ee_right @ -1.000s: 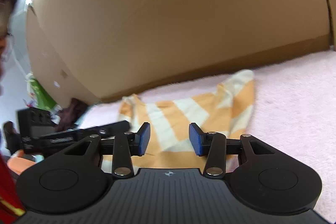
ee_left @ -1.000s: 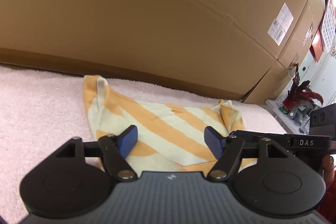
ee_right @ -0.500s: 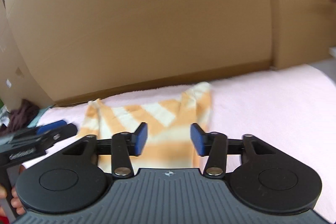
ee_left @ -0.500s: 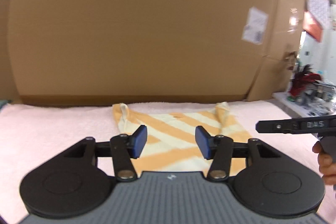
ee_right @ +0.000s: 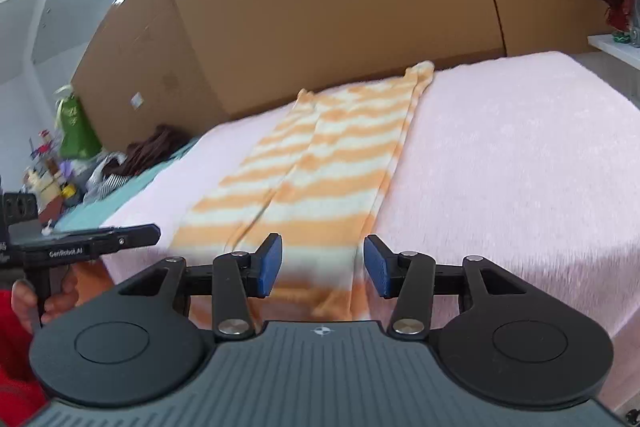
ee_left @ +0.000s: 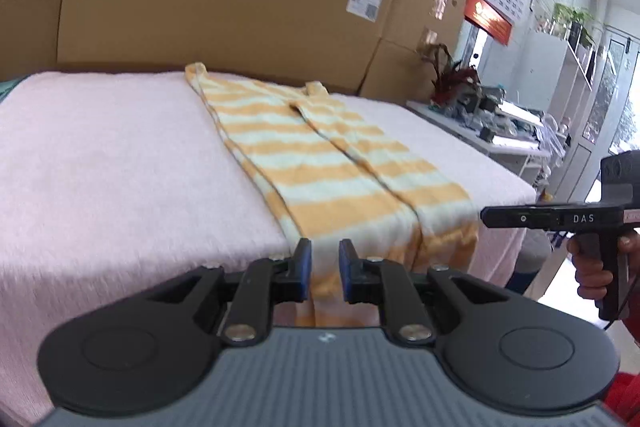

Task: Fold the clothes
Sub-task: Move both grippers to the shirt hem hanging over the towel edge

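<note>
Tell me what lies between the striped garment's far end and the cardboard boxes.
Only a bare strip of pink blanket separates the striped garment from the cardboard boxes, seen in the right wrist view.

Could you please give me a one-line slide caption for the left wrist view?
Left gripper closing at the near hem of the striped garment laid lengthwise on the pink blanket.
</note>
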`<state>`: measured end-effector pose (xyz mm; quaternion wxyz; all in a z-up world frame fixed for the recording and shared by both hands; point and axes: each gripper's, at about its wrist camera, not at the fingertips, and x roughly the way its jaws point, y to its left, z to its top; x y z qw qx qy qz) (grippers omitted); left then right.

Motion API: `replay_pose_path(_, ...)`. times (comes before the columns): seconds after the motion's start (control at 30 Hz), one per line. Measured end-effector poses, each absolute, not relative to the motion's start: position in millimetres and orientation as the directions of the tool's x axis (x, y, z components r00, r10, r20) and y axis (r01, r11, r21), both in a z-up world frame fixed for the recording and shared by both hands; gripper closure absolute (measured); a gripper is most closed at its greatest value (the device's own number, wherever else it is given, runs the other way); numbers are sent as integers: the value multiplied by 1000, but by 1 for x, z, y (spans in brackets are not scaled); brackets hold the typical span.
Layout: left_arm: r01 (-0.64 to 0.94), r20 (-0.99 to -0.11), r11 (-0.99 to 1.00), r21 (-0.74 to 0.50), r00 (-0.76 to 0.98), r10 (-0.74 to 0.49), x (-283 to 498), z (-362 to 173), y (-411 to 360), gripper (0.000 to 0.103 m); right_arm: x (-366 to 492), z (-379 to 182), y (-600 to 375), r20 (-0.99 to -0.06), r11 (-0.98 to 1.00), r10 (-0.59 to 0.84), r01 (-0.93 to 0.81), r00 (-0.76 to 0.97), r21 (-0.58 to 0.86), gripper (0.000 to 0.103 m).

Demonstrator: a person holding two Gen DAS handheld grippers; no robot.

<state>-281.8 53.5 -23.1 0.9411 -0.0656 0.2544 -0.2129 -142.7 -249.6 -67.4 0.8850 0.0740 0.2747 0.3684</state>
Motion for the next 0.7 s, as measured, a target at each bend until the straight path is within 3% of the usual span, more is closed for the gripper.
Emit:
replay_pose_path(0.23, 394, -461, 908, -142, 786, -413, -276, -55, 54, 80, -147, -87, -245, -456, 744, 661, -600, 596, 294, 51)
replay_pose_path(0.3, 402, -461, 909, -112, 789, -406, -275, -58, 57, 70, -143, -94, -244, -470, 748, 654, -599, 593, 285, 51)
replay_pose_path(0.7, 568, -442, 805, -171, 686, -578, -253, -63, 50, 52, -118, -112, -247, -481, 645, 744, -689, 465, 331, 47)
